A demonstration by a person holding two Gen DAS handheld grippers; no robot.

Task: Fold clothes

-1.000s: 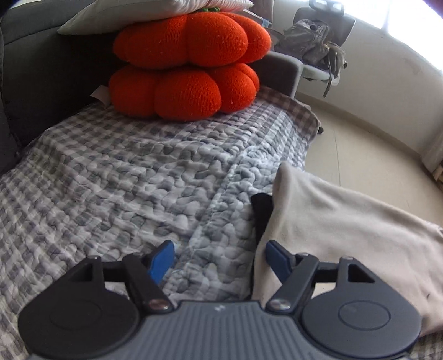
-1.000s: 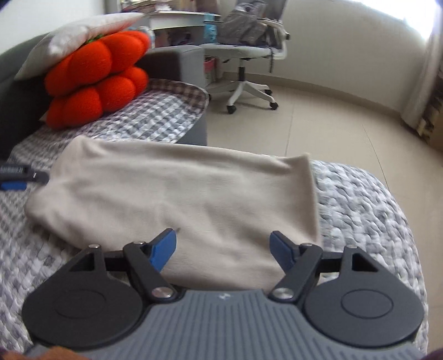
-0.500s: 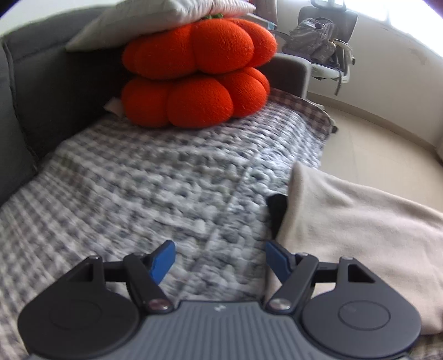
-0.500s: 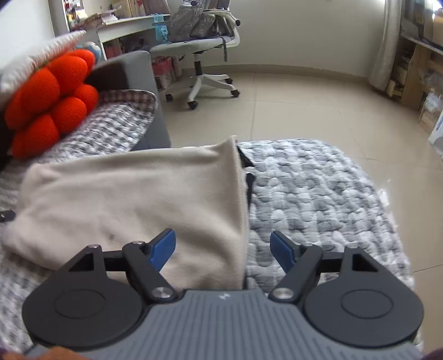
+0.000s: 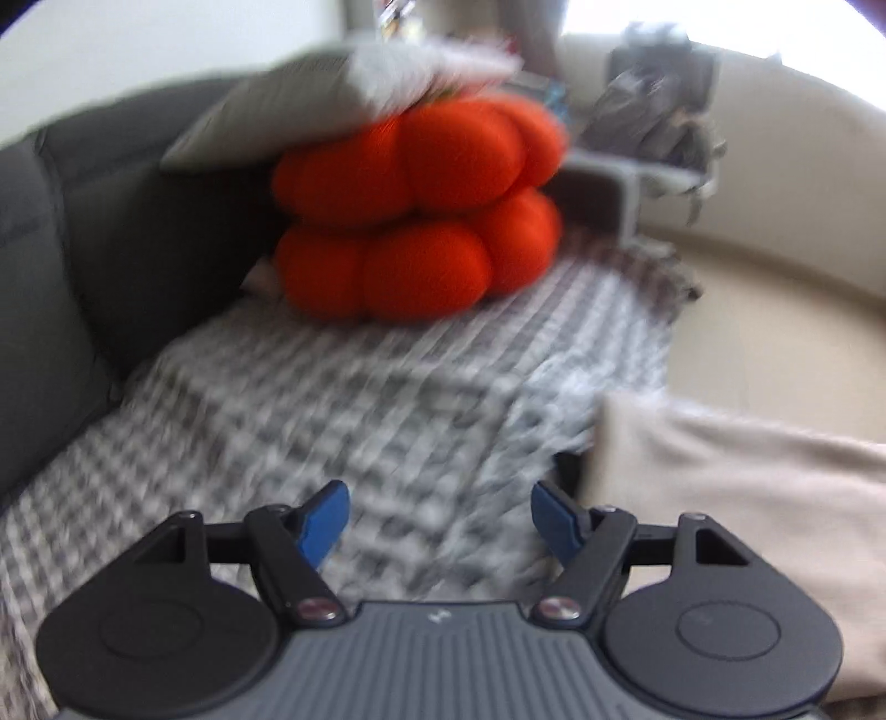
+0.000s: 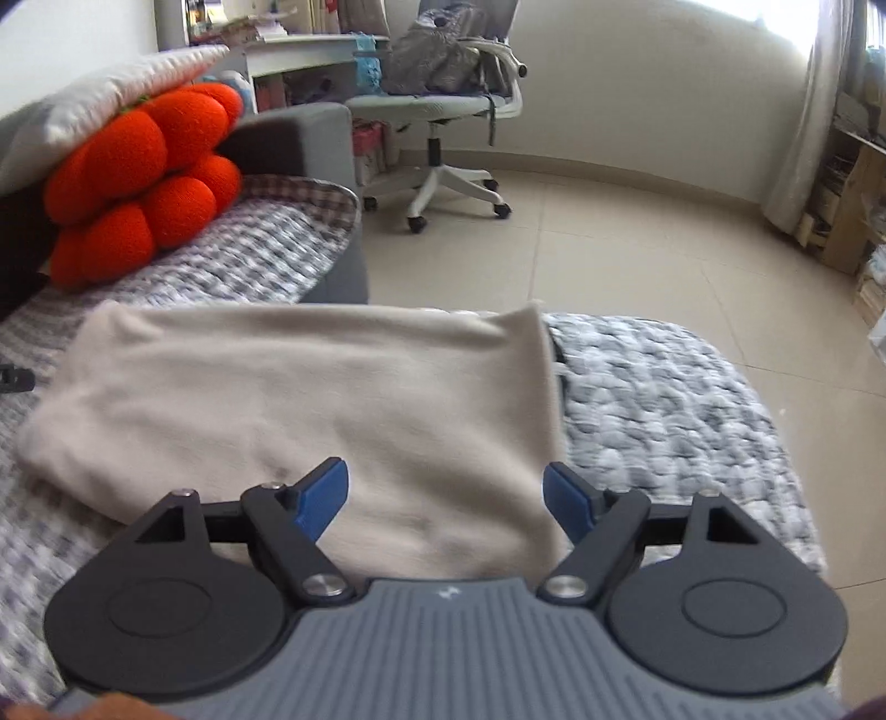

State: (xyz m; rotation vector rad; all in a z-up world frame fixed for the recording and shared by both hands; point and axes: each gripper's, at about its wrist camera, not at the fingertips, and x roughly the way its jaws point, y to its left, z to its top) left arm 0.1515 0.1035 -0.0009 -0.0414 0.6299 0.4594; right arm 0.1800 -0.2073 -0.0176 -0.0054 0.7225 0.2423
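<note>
Beige garment (image 6: 310, 399) lies folded beneath the right gripper (image 6: 446, 501) (jaws apart, gripping nothing)

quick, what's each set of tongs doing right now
left tongs: open, holding nothing
right tongs: open over the beige cloth, holding nothing

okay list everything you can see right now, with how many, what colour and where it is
folded garment: one, beige, lying flat on the blanket
blanket: one, grey and white check, covering the sofa seat
cushions: two, orange, stacked at the sofa's far end
pillow: one, white, on top of the cushions
sofa: one, dark grey
office chair: one, white, on the tiled floor, grey bag on its seat
desk: one, white, behind the sofa
left gripper: one, black with blue pads, open over the blanket
right gripper: one, same colours, open above the garment
</note>
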